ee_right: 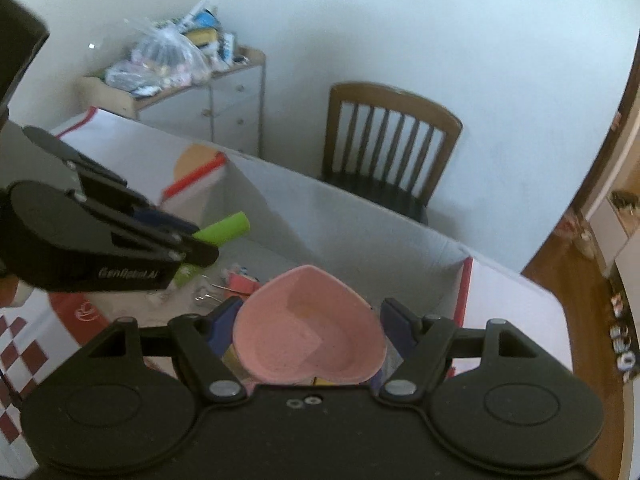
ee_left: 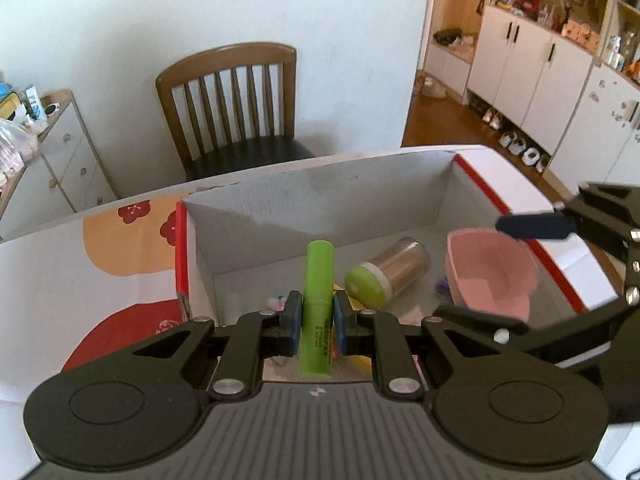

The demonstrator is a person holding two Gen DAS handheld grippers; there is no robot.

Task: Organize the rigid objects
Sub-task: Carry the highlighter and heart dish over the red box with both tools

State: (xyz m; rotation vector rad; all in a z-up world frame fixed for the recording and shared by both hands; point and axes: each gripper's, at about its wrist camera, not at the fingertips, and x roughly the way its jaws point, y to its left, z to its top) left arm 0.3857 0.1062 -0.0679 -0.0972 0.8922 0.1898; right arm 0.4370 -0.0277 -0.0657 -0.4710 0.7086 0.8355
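My left gripper (ee_left: 316, 320) is shut on a lime-green tube (ee_left: 318, 280), which points forward over an open cardboard box (ee_left: 320, 196). A steel cup with a green lid (ee_left: 388, 272) lies on its side on the box floor. My right gripper (ee_right: 310, 320) is shut on a pink heart-shaped bowl (ee_right: 308, 332), one pad on each side, above the same box (ee_right: 360, 240). In the left wrist view the bowl (ee_left: 492, 276) hangs tilted at the right in the right gripper (ee_left: 480, 272). The right wrist view shows the left gripper (ee_right: 192, 240) with the tube (ee_right: 224, 228) at the left.
The box sits on a table with a red, orange and white cloth (ee_left: 120, 248). Paper clips and small bits (ee_right: 216, 292) lie on the box floor. A wooden chair (ee_left: 236, 108) stands behind the table, a cluttered drawer unit (ee_right: 224, 100) beside it, and white cupboards (ee_left: 528, 68) at the far right.
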